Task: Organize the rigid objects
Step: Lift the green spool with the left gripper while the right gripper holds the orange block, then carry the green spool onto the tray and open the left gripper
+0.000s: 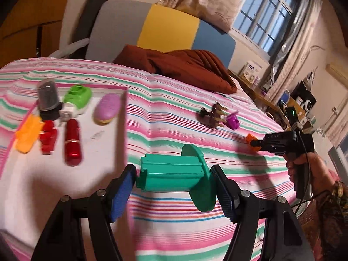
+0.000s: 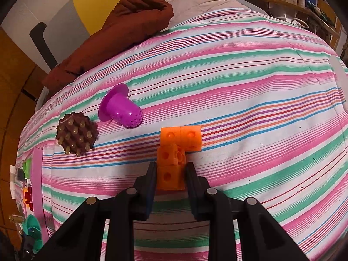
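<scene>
Left claw [image 1: 174, 182]: clamped on a teal plastic piece [image 1: 174, 174] with a round flange, blue pads [image 1: 120, 193] pressing its two ends, held above the striped bedspread [image 1: 174, 113]. Just to the left, a white tray with a pink rim [image 1: 125, 100] lying on the bed. In the tray, nearest the claw: a red lipstick tube [image 1: 72, 145]; left of it a red block piece [image 1: 48, 140] and an orange piece [image 1: 28, 138]; farther back a lilac oval case [image 1: 107, 108], a green and white gadget [image 1: 76, 100] and a dark capped cylinder [image 1: 48, 97]. All somewhat blurred.

Right claw [image 2: 170, 174]: closed tight on the near cube of an orange linked-cube piece [image 2: 180, 139], the rest of the piece sticking out past the fingertips and lying low over the bedspread; contact with the cloth not clear. Seen too from the left wrist view, far right, gripped by a hand [image 1: 304, 169] with a patterned sleeve. Beyond and to the left of the cubes: a purple perforated cup with a flange [image 2: 121, 108], lying on its side, and just left of that a brown round brush head [image 2: 76, 133] with pale bristles pointing up. Both loose on the bedspread, well apart from the tray.

Farther out: a rust-brown quilt [image 1: 184, 65] bunched at the far side of the bed, a grey, yellow and blue headboard [image 1: 169, 26] behind it, a window [image 1: 267, 17] at far right.
</scene>
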Motion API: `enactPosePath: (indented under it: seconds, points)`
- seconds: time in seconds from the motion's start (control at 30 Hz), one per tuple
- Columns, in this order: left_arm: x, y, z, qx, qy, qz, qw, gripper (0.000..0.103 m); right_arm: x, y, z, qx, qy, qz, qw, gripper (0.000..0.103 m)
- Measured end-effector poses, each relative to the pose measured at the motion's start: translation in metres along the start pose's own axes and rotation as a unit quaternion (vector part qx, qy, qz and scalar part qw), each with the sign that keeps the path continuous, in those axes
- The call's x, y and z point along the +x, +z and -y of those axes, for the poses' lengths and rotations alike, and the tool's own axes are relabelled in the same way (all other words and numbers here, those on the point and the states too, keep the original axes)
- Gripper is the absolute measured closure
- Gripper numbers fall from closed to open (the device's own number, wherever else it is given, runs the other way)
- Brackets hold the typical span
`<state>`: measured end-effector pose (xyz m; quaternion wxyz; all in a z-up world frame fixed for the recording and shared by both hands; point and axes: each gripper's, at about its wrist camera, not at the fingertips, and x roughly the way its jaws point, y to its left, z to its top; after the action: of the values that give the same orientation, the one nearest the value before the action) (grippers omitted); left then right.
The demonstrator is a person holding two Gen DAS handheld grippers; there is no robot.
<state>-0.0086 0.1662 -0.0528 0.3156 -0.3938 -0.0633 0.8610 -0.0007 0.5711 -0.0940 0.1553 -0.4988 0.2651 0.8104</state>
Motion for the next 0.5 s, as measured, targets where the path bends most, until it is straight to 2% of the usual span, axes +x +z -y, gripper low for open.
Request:
enactPosePath:
  seconds: [0.23, 0.5]
  points:
    - [-0.030, 0.003, -0.038, -0.019, 0.030, 0.026, 0.9990, 0.032, -0.003, -0.003, -0.004, -0.018, -0.009, 0.005, 1.000, 0.078]
    - [-0.043, -0.004, -0.094, -0.059, 0.093, 0.022, 0.9937, 0.032, -0.001, -0.009, -0.008, -0.019, -0.013, 0.006, 1.000, 0.078]
